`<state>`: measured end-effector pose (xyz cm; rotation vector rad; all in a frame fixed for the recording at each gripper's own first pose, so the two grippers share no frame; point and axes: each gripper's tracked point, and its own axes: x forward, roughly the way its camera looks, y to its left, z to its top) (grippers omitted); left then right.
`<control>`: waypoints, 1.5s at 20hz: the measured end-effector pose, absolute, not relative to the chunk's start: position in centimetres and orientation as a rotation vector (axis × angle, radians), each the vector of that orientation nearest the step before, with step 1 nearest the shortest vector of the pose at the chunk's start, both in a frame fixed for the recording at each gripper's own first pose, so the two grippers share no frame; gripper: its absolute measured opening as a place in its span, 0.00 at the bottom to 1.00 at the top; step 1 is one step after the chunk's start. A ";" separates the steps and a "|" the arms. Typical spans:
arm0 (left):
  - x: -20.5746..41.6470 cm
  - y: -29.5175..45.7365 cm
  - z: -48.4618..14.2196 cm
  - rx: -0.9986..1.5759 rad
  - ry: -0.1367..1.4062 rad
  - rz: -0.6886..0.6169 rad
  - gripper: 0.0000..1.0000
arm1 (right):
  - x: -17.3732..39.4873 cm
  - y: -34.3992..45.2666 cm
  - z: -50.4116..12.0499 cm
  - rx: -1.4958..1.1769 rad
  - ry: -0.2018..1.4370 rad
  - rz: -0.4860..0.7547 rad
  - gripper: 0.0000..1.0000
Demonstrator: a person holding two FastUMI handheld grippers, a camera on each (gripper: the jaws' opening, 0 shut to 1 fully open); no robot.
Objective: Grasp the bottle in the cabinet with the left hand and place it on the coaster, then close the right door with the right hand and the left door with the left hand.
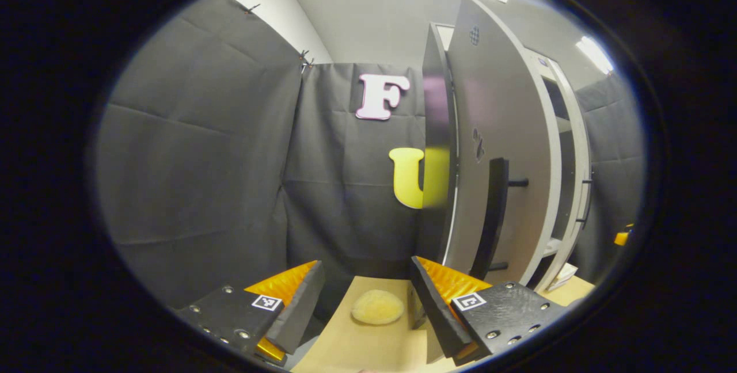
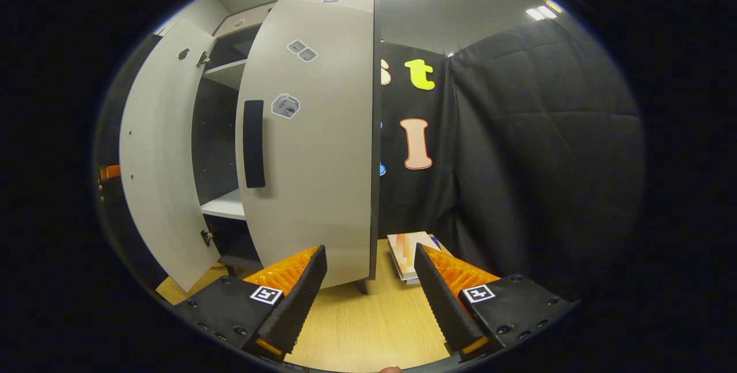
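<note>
Left gripper (image 1: 365,298) hangs low over the tabletop (image 1: 368,350), fingers spread w/ nothing between them. Just past the tips, in the gap, lies the coaster (image 1: 378,307), a pale round pad flat on the wood, bare on top. Right of it stands the cabinet (image 1: 567,148), seen almost edge-on from this side: the left door (image 1: 501,148) swung wide open, its dark bar handle (image 1: 492,217) facing the camera, the door's lower edge near the right finger. Behind the door a shelf (image 1: 554,245) edge shows inside; can't tell from here what sits on it. Bottle can't be made out in either view, so its place is unknown. In the right gripper view, right gripper (image 2: 371,286) also sits low over the tabletop (image 2: 368,327), fingers spread and holding nothing. Straight ahead, near the left finger, is the right door (image 2: 314,131), partly open, dark handle (image 2: 253,143) and a few small stickers on its face. Farther left the left door (image 2: 152,160) stands wide open. Between them the dark interior shows a white shelf (image 2: 221,205) low down and another higher up. Far right of the cabinet, a small stack of books (image 2: 411,252) lies on the tabletop, just beyond the right finger.
</note>
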<state>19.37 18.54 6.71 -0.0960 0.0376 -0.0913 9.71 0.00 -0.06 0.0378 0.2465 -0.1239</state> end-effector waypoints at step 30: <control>19.8 10.9 10.2 -0.051 -0.042 -0.105 0.89 | 8.1 -7.2 -2.7 0.058 0.297 -0.116 0.97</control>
